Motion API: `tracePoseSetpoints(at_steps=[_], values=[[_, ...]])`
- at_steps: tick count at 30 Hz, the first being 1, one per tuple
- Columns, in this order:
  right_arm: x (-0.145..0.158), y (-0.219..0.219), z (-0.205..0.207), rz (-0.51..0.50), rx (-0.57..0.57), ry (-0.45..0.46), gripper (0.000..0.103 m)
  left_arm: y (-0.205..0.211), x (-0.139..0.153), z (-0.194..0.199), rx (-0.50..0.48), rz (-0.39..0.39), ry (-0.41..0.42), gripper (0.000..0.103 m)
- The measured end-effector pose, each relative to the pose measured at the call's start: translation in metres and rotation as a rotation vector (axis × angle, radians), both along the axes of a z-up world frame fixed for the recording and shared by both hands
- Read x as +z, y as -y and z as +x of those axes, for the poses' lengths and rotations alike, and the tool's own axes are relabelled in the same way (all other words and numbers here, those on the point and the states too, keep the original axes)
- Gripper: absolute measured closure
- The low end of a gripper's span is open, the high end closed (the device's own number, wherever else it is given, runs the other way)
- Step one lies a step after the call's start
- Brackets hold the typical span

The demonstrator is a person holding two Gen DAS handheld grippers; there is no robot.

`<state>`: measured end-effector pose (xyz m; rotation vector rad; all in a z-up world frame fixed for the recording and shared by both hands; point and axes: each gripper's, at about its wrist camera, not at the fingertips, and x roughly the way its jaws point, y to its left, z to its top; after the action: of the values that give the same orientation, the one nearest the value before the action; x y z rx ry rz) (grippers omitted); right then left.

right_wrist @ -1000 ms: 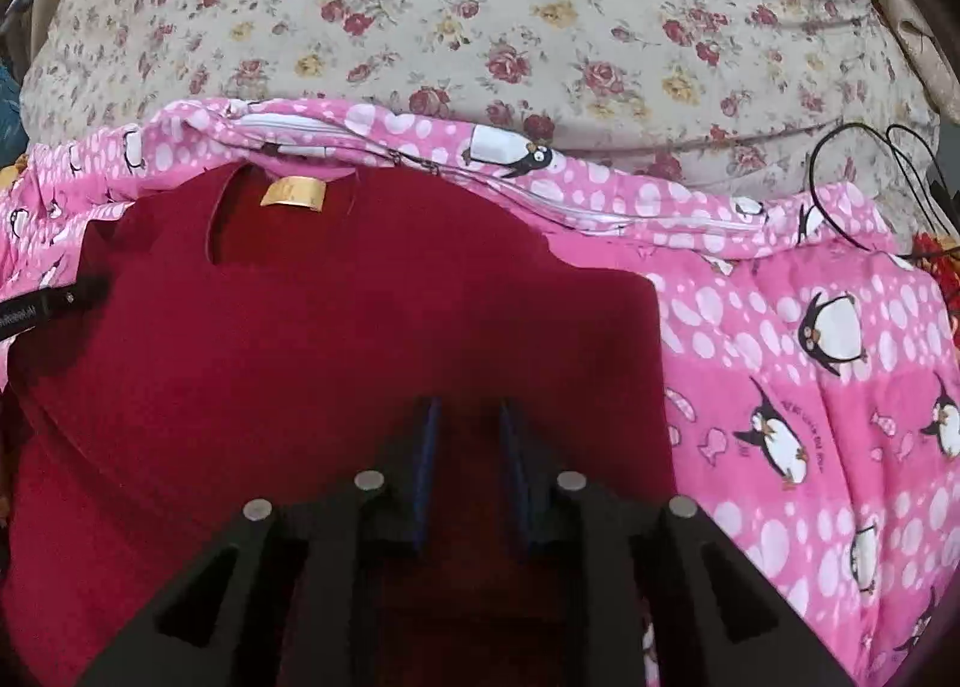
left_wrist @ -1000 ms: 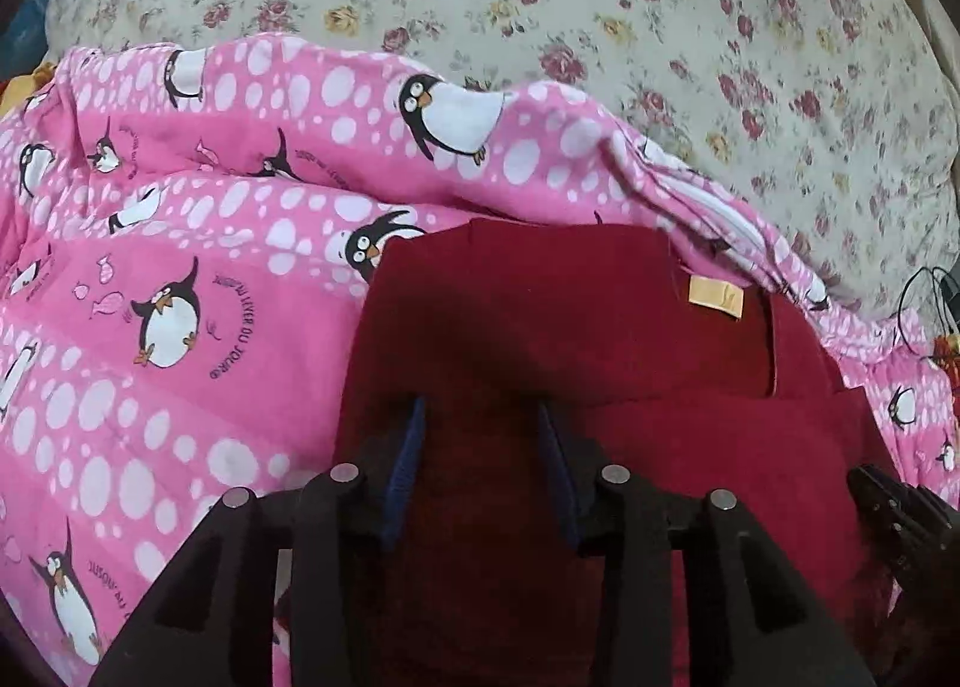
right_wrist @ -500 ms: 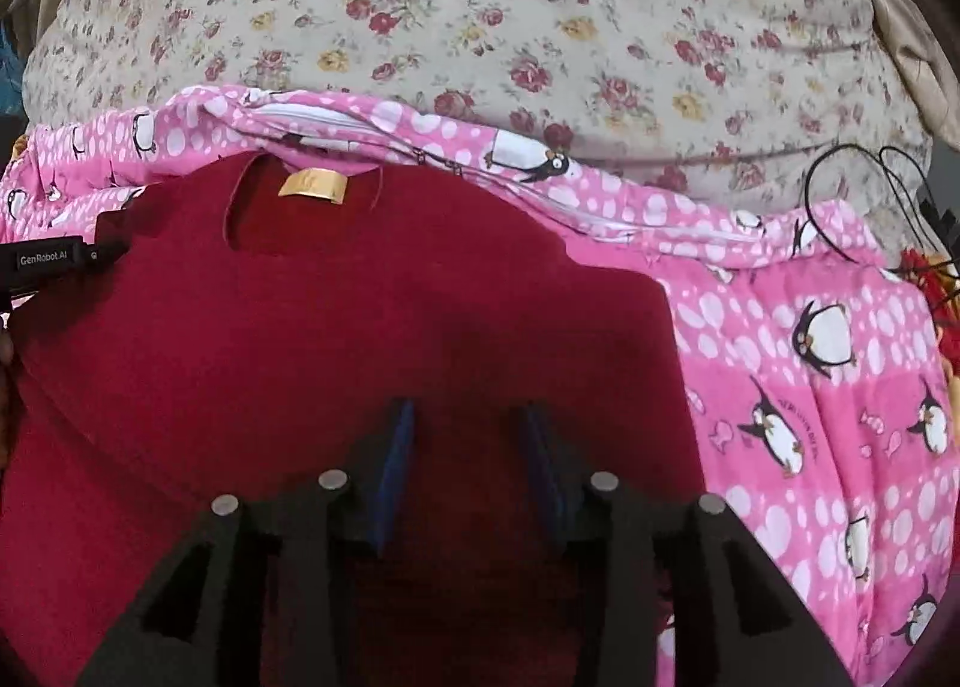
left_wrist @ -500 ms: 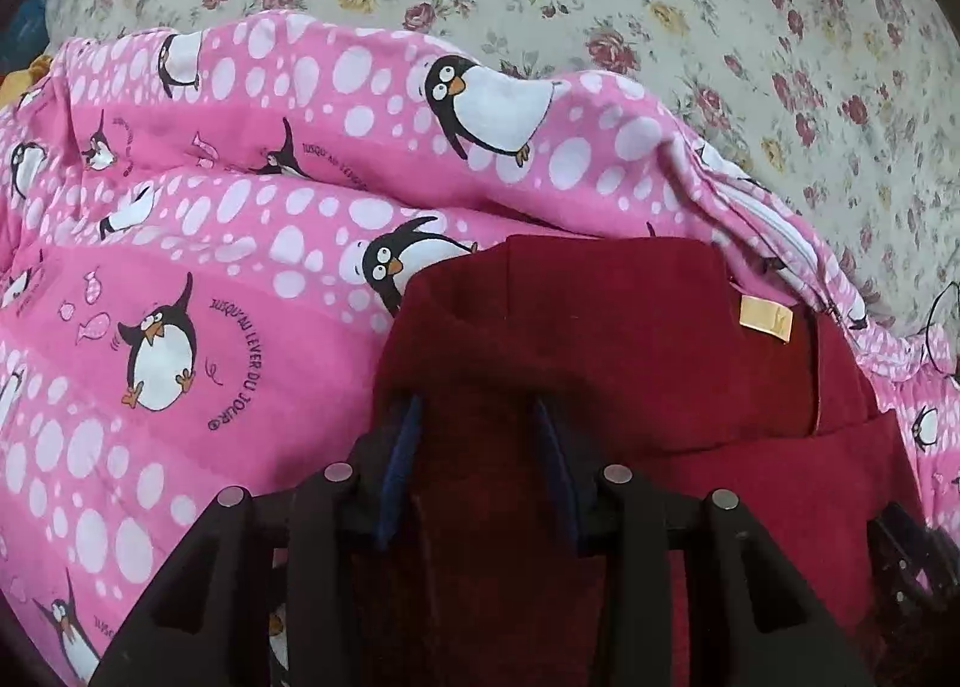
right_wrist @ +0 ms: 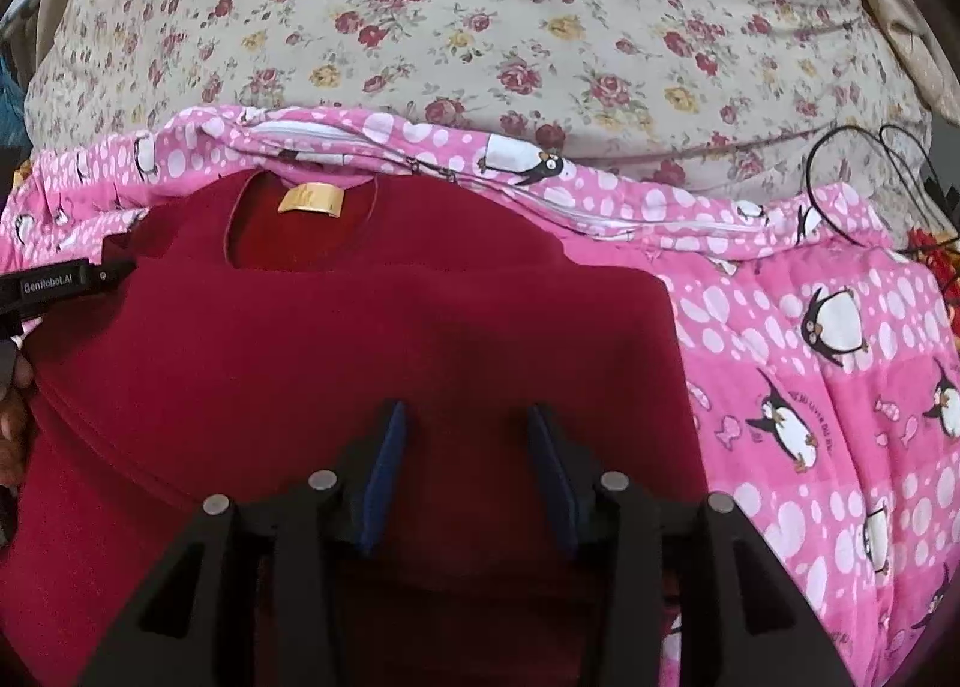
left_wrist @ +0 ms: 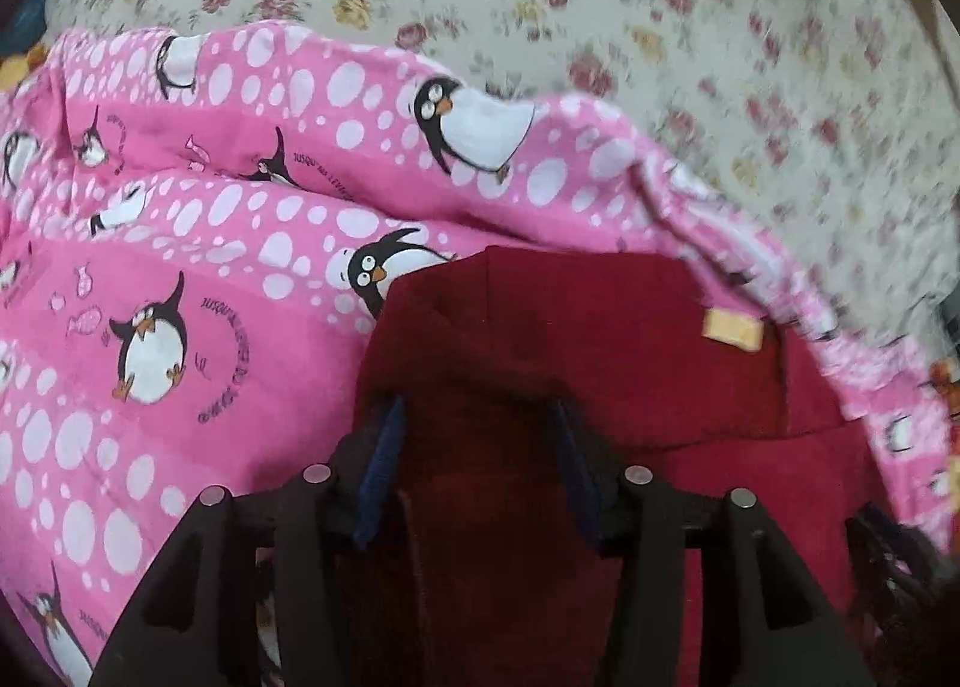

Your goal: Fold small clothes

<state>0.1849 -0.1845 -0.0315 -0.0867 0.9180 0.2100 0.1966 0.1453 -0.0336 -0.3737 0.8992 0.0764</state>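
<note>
Half the red shirt (right_wrist: 360,339) lies folded under.

Pink penguin blanket (right_wrist: 828,387) over floral bedsheet (right_wrist: 480,27) — black cable (right_wrist: 864,171) beside.

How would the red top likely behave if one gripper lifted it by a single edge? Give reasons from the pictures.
The red top would probably droop, since its left side is already folded over softly. It looks light, being thin cloth lying flat on the pink blanket. It should not slide far; both surfaces look fuzzy.
</note>
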Motion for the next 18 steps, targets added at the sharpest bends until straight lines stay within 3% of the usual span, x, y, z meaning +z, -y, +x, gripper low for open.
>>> tracePoseSetpoints(at_steps=[2,5,8,12,14,18], values=[[0.010,0.007,-0.012,0.019,-0.033,0.005,0.058,0.001,0.009,-0.020,-0.017,-0.023,0.009,0.077],[0.013,0.011,-0.035,0.022,0.011,-0.058,0.053,0.024,0.024,-0.060,-0.109,0.054,0.009,0.077],[0.018,0.014,-0.073,-0.064,0.059,-0.076,0.052,0.050,0.038,-0.105,-0.227,0.160,0.004,0.077],[0.047,0.049,-0.150,0.154,0.114,-0.037,0.051,0.054,0.059,-0.168,-0.299,0.158,0.053,0.077],[0.052,0.061,-0.185,0.185,0.145,-0.014,0.040,0.047,0.062,-0.199,-0.308,0.156,0.052,0.077],[0.053,0.081,-0.237,0.180,0.154,0.040,0.040,0.029,0.051,-0.273,-0.281,0.162,0.032,0.077]])
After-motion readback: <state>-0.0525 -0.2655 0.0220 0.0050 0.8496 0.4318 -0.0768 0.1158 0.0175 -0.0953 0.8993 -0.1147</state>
